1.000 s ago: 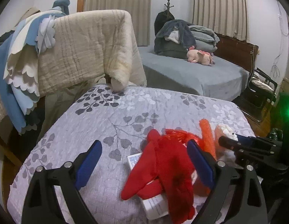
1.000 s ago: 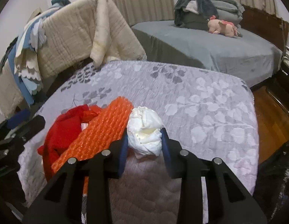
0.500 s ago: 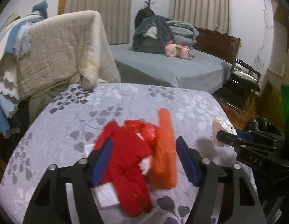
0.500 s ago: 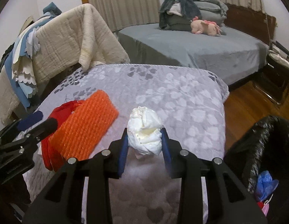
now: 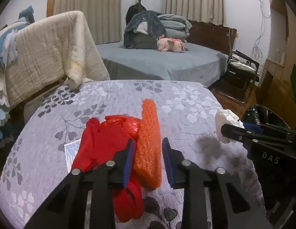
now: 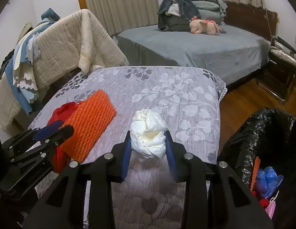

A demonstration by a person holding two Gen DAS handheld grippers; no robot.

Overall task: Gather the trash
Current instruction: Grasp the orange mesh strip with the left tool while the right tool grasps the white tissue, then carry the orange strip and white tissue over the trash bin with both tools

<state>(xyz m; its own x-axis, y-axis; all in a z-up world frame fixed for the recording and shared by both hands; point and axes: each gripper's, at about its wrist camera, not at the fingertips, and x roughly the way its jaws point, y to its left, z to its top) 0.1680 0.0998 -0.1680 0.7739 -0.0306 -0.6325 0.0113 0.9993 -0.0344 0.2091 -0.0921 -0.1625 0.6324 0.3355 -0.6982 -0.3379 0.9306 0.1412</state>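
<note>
My right gripper [image 6: 148, 145] is shut on a crumpled white paper wad [image 6: 148, 133] and holds it above the grey floral bedspread [image 6: 176, 95]; the wad also shows in the left wrist view [image 5: 224, 122]. My left gripper [image 5: 147, 152] straddles the near end of an orange bubble-wrap piece [image 5: 148, 133], its jaws narrowed around it with a gap on the right. Whether they grip it I cannot tell. A red cloth-like bag [image 5: 104, 145] lies left of it over a printed paper [image 5: 70, 152]. A black trash bag [image 6: 262, 137] stands at the bed's right with trash inside.
A beige quilt [image 5: 44, 51] hangs over a rack at the left. A grey bed [image 5: 163, 63] with folded blankets and a pink plush toy [image 5: 171, 44] lies behind. A black chair [image 5: 241, 70] and wooden floor are at the right.
My left gripper has narrowed and shifted right, from around the red bag to around the orange bubble wrap. My right gripper has carried the white wad rightward toward the black trash bag.
</note>
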